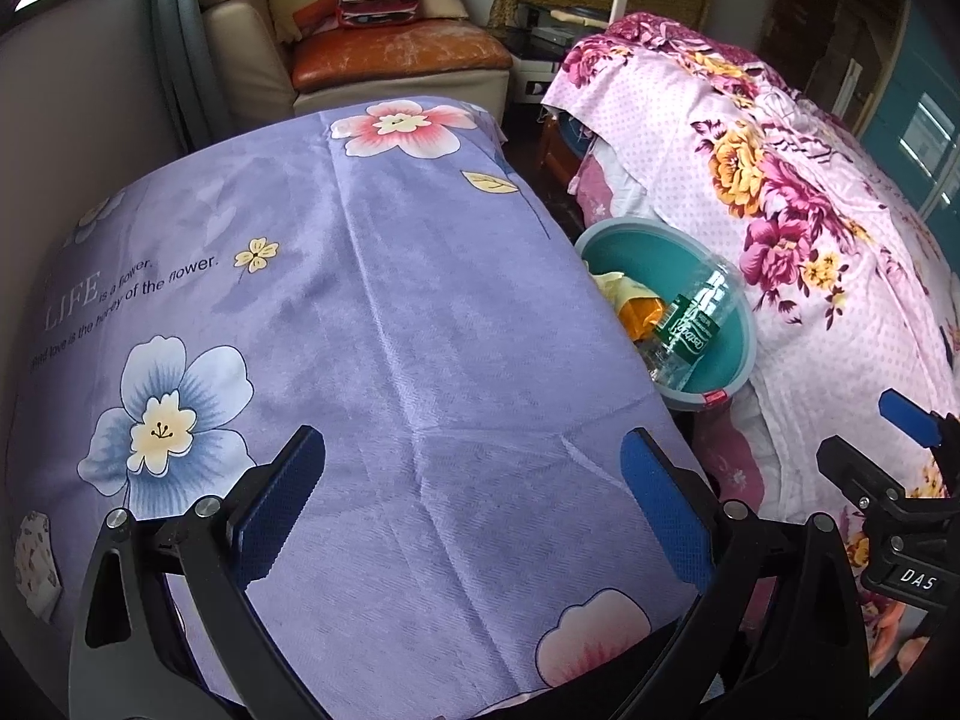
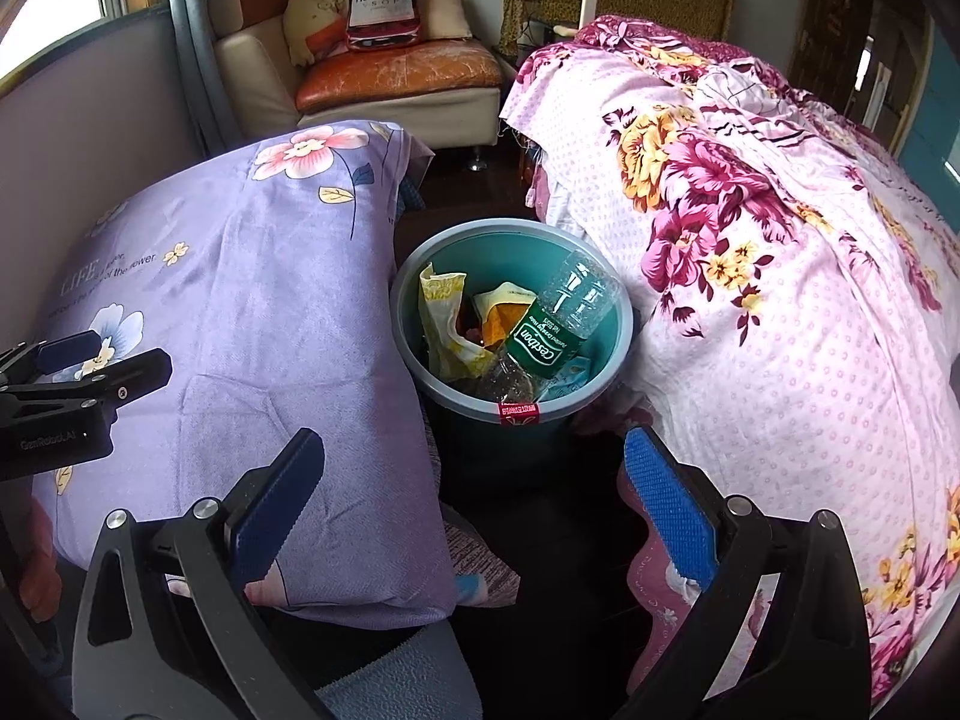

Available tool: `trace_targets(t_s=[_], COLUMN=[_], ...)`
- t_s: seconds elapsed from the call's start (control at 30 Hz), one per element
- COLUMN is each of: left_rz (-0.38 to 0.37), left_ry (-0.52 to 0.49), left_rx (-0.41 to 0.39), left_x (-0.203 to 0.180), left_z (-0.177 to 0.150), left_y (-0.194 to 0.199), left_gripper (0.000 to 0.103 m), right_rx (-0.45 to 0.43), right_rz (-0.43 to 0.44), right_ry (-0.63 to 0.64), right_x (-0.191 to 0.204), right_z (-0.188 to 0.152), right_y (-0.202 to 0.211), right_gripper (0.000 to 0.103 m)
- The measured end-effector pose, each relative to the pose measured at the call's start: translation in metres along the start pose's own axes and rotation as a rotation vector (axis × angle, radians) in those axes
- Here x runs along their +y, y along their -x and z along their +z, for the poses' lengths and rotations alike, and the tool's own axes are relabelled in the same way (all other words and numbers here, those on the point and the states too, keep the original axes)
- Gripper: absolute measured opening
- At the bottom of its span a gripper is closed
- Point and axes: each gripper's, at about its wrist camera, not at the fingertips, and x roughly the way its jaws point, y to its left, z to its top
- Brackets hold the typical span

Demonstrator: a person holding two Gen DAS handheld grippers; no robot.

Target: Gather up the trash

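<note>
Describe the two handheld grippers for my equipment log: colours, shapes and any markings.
Both look alike: black frames with curved, cut-out arms and silver screw heads, ending in two flat fingers faced with blue textured pads that have sawtooth edges. Seen from the other camera, the left gripper carries faint "GenRobot.AI" lettering on its body, and the right gripper shows white "DAS" lettering. No cables, hands or sleeves are visible.

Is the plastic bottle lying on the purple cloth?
No, the plastic bottle leans inside the teal bin, together with some wrappers, beside the purple cloth.
</note>
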Motion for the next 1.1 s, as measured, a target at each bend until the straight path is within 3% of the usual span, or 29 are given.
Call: trace_targets(t_s=[1.1], left_rz=[0.058], left_ry=[0.004], left_rx=[-0.030], left_x=[0.009], left_z=[0.002], left_y=[-0.023], left_gripper=[0.099], right_rx=[0.030], right_rz=[-0.010], right_ry=[-0.015], right_x=[-0.003], right_z=[0.010], right_y=[-0.032], right_gripper=[0.096])
